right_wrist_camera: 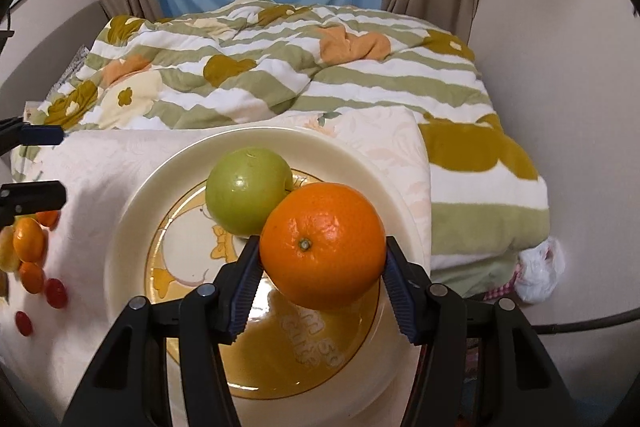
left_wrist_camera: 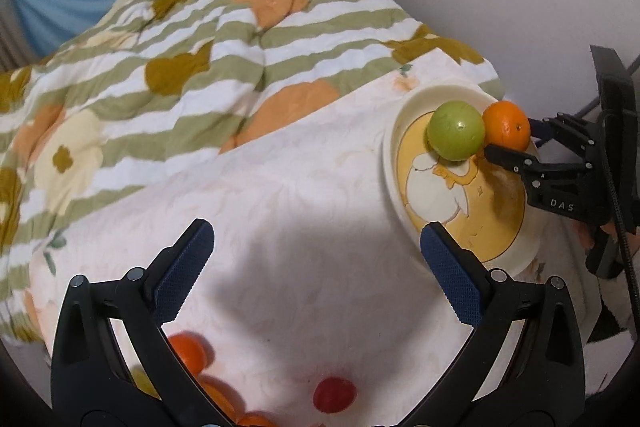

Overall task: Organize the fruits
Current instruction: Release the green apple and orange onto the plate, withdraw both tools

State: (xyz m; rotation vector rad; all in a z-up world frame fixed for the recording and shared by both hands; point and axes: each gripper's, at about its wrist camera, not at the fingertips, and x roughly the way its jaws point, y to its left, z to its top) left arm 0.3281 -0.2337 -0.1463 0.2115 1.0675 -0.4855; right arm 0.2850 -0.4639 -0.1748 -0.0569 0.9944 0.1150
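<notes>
A cream plate with a yellow cartoon print lies on a white cloth; it also shows in the left wrist view. A green apple rests on it. My right gripper is shut on an orange and holds it just above the plate, touching the apple; the left wrist view shows that gripper, the orange and the apple. My left gripper is open and empty over the cloth, left of the plate.
Loose fruits lie on the cloth near my left gripper: oranges, a red fruit, more oranges and small red fruits. A striped flower quilt is heaped behind. A wall stands on the right.
</notes>
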